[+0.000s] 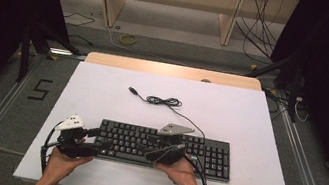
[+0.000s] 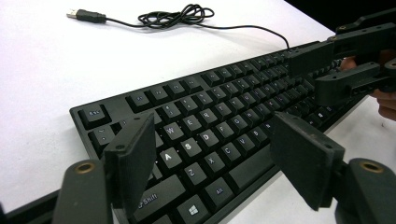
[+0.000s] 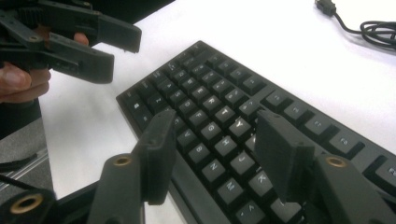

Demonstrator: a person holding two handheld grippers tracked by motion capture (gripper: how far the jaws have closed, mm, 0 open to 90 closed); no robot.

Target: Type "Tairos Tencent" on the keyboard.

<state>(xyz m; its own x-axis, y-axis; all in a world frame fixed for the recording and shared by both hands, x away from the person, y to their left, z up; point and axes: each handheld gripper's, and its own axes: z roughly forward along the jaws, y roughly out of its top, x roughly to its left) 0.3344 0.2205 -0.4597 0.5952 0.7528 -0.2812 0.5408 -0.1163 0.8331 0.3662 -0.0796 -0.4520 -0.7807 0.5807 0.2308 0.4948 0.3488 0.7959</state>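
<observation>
A black keyboard (image 1: 165, 148) lies flat on the white table (image 1: 249, 122), toward the near edge and about midway across. Its cable (image 1: 166, 102) runs from the far right edge to a loose coil farther back, ending in a USB plug (image 1: 132, 89) lying free on the table. The left tool (image 1: 99, 143) hovers over the keyboard's left end, jaws wide and holding nothing. The right tool (image 1: 143, 148) hangs over the middle keys, jaws standing apart with nothing between them.

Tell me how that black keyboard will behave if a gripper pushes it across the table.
The keyboard looks rigid and flat, so it probably slides rather than tips. Pushed at one end it may pivot. Its thin cable lies slack and coiled, so it likely drags along limply.
</observation>
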